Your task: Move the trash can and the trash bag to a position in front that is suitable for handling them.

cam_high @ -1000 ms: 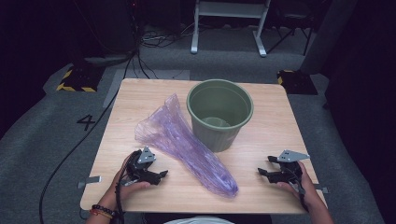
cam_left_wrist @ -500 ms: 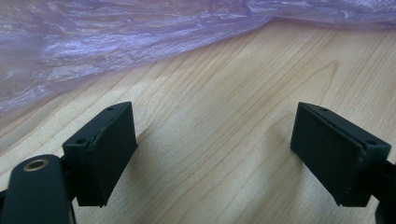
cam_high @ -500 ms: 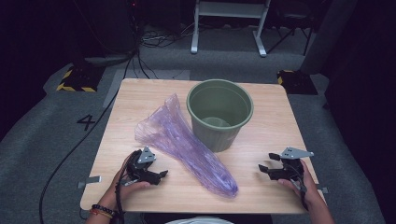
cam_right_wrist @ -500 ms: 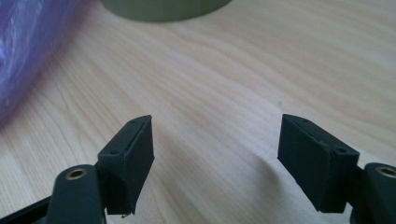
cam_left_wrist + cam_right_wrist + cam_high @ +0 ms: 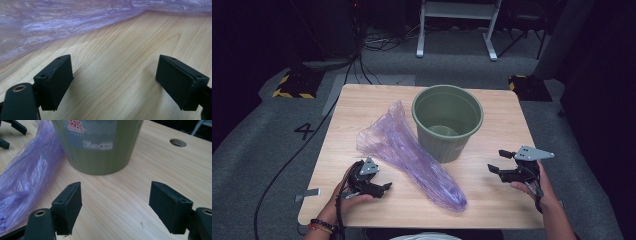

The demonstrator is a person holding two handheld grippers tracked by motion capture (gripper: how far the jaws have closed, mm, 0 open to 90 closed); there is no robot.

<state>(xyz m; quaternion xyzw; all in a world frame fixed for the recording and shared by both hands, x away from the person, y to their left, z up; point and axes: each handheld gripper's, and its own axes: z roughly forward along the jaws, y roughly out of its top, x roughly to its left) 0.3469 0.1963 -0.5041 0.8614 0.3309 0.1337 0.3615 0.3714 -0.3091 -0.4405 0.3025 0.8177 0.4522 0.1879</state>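
Note:
A green plastic bucket (image 5: 447,122) stands upright on the wooden table (image 5: 362,105), right of centre. A crumpled purple plastic bag (image 5: 412,155) lies flat beside it, running from mid-table to the front edge. My left gripper (image 5: 381,188) rests on the table just left of the bag, open and holding nothing. In the left gripper view its jaws (image 5: 115,82) stand wide apart over bare wood, with the bag (image 5: 50,25) just beyond. My right gripper (image 5: 498,161) hovers open to the bucket's front right. Its view (image 5: 115,205) faces the bucket (image 5: 97,145) and the bag (image 5: 25,177).
A round hole (image 5: 178,142) is cut in the tabletop past the bucket. Grey carpet surrounds the table, with a cable (image 5: 287,165) on the left and a white stand's legs (image 5: 457,30) behind. The left gripper (image 5: 10,132) appears far off in the right gripper view.
My right gripper has lifted slightly and edged farther from the front edge. The left gripper, bag and bucket have not moved.

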